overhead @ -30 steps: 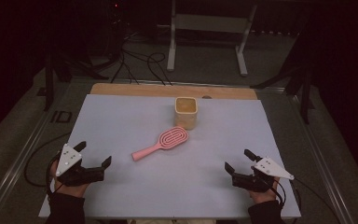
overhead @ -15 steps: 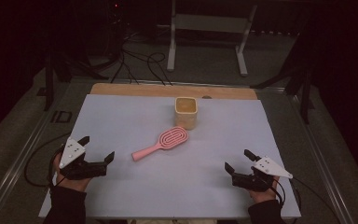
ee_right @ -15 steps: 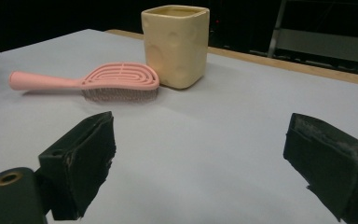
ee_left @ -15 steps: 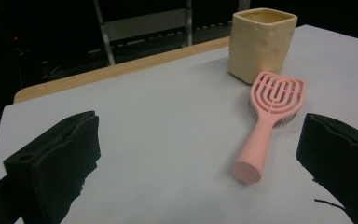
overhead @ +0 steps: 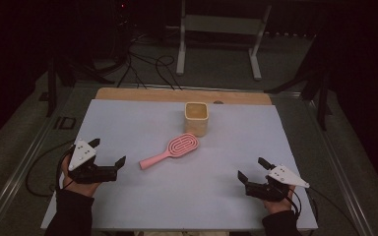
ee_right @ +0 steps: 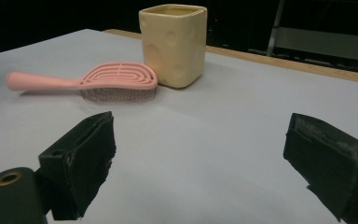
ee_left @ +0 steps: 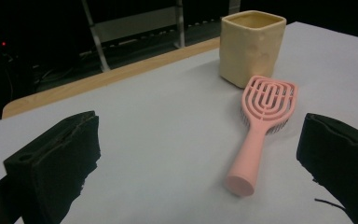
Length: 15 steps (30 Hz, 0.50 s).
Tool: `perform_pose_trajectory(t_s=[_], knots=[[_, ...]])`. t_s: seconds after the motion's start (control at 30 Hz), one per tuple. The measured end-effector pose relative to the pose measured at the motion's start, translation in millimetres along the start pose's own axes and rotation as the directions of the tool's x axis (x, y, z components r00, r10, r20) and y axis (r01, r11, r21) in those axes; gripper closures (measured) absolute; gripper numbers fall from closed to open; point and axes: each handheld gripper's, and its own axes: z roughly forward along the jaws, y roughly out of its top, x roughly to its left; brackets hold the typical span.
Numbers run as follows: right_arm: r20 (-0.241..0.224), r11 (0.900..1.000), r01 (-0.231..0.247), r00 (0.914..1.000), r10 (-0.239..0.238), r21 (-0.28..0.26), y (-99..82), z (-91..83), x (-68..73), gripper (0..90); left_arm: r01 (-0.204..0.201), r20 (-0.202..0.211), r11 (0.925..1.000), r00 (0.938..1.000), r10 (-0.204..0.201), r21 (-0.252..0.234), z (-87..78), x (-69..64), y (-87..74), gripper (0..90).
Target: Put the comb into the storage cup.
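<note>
Pink brush (ee_right: 88, 81) bristles against the table, cup (overhead: 196, 118) interior unreadable.

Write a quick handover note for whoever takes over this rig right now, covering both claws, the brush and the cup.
Left claw: open, empty, low over the mat, pointed at the handle end of the pink hairbrush.
Right claw: open, empty, near the front right of the white mat.
Hairbrush: lies bristles down mid-mat, its head close beside the yellow cup.
Cup: upright behind the brush; its inside cannot be seen.
Done: nothing gripped yet.
Left: probably close the left claw on the brush handle and lift; the cup seems the likely destination.
</note>
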Motion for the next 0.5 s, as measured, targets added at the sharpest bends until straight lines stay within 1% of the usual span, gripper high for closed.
perform_pose_trajectory(t_s=[0.03,0.1,0.2,0.3,0.4,0.47,0.5], knots=[[-0.001,1.0,-0.001,1.0,0.001,-0.002,-0.2,-0.1,0.0,8.8,-0.003,0.001,1.0,1.0,0.003,0.002,0.7,-0.4,1.9,0.1],[-0.002,0.9999,-0.01,0.9999,0.01,-0.002,-0.4,-0.8,0.4,8.9,-0.012,0.007,0.9996,0.9999,0.012,0.026,3.9,-0.4,5.7,0.1],[-0.006,1.0,-0.008,1.0,0.008,-0.003,0.2,-1.2,1.5,8.9,-0.028,0.01,0.9987,0.9996,0.027,0.043,6.5,-1.5,9.6,0.1],[-0.006,1.0,-0.006,1.0,0.006,-0.004,0.0,-0.9,1.6,8.9,-0.034,0.02,0.998,0.9992,0.033,0.053,8.6,-1.9,12.7,0.1],[-0.004,1.0,-0.007,1.0,0.007,-0.005,0.2,-0.7,0.7,8.9,-0.047,0.036,0.9959,0.9983,0.045,0.077,15.3,-3.2,18.0,0.1],[-0.001,0.9999,-0.01,1.0,0.01,-0.004,0.0,-0.8,0.5,8.9,-0.055,0.034,0.9943,0.9981,0.052,0.092,19.7,-3.8,19.8,0.1],[0.001,0.9999,-0.01,1.0,0.01,-0.003,-0.1,-1.0,0.5,8.9,-0.055,0.034,0.9943,0.9981,0.052,0.092,19.7,-3.8,19.8,0.0]])
